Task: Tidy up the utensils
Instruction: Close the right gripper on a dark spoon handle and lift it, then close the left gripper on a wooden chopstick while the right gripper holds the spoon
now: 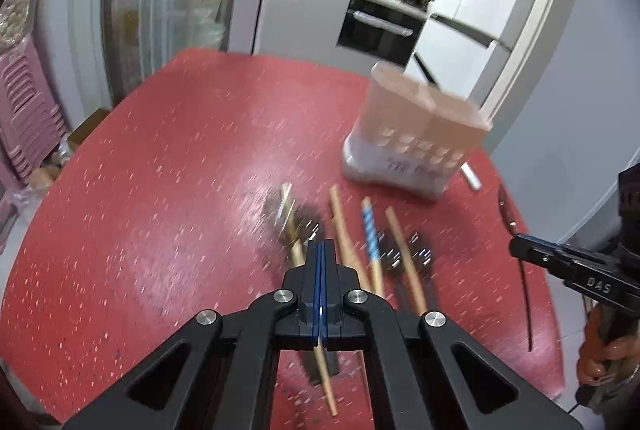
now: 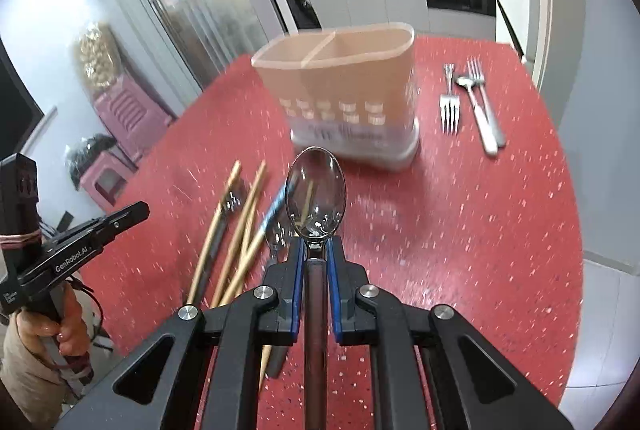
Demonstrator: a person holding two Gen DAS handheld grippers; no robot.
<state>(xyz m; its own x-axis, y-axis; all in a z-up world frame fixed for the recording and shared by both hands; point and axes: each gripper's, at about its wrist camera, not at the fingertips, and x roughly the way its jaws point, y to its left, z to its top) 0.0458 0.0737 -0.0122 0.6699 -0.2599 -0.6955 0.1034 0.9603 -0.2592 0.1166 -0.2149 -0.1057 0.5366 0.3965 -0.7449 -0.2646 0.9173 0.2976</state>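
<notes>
Chopsticks (image 2: 240, 230) litter red worktop (image 2: 480, 230) before holder (image 2: 344, 89); forks (image 2: 450, 105) beside. Left gripper (image 1: 322, 250) jaws pinch chopstick (image 1: 325, 378); right gripper (image 2: 318, 250) jaws pinch spoon (image 2: 316, 189).

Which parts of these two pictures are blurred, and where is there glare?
Left wrist view: the pink plastic utensil holder and wooden chopsticks are motion-smeared; pale glare on the red speckled table. Right wrist view: holder blurred, shiny metal spoon sharp with reflections.

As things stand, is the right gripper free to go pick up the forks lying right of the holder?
Probably not yet: the right gripper is shut on a spoon. The path to the forks looks clear.
</notes>
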